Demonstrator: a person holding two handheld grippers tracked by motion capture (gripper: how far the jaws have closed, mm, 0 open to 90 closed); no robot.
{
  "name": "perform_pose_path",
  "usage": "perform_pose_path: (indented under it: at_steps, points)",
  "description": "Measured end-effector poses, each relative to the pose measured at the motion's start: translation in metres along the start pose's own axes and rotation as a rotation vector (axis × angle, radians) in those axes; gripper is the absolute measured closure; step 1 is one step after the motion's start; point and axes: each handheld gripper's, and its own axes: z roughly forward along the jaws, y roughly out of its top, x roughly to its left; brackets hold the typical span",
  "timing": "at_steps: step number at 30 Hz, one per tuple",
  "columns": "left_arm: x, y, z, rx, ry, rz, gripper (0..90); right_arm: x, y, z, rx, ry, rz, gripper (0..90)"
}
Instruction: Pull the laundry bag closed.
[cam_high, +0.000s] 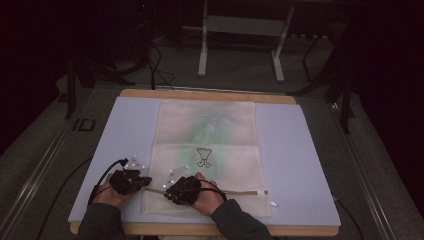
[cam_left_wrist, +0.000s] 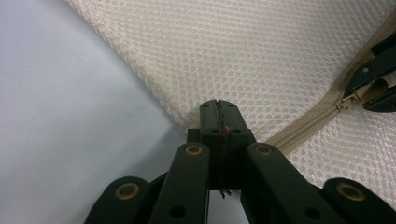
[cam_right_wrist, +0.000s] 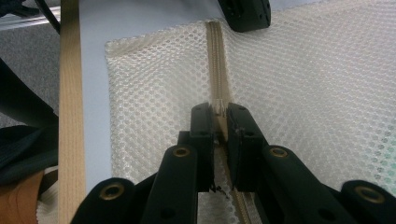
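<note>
The mesh laundry bag (cam_high: 207, 150) lies flat on the blue mat (cam_high: 300, 165), its zipper (cam_right_wrist: 217, 65) running along the near edge. The left gripper (cam_left_wrist: 218, 109) pinches the bag's corner mesh, jaws pressed together. The right gripper (cam_right_wrist: 219, 114) pinches the zipper pull (cam_right_wrist: 218, 108). The bag's printed emblem (cam_high: 203, 157) bears no legible writing.

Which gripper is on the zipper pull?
The right gripper: its jaws pinch the zipper pull on the mesh laundry bag. The left gripper clamps the bag's corner fabric, off the zipper.
</note>
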Motion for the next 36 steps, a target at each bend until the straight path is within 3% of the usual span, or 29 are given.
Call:
perform_pose_path:
  at_steps: [36]
  points:
    - [0.001, -0.001, 0.0, -0.004, -0.005, -0.008, 89.8, 0.001, -0.006, -0.01, -0.001, -0.008, -0.004, 82.2]
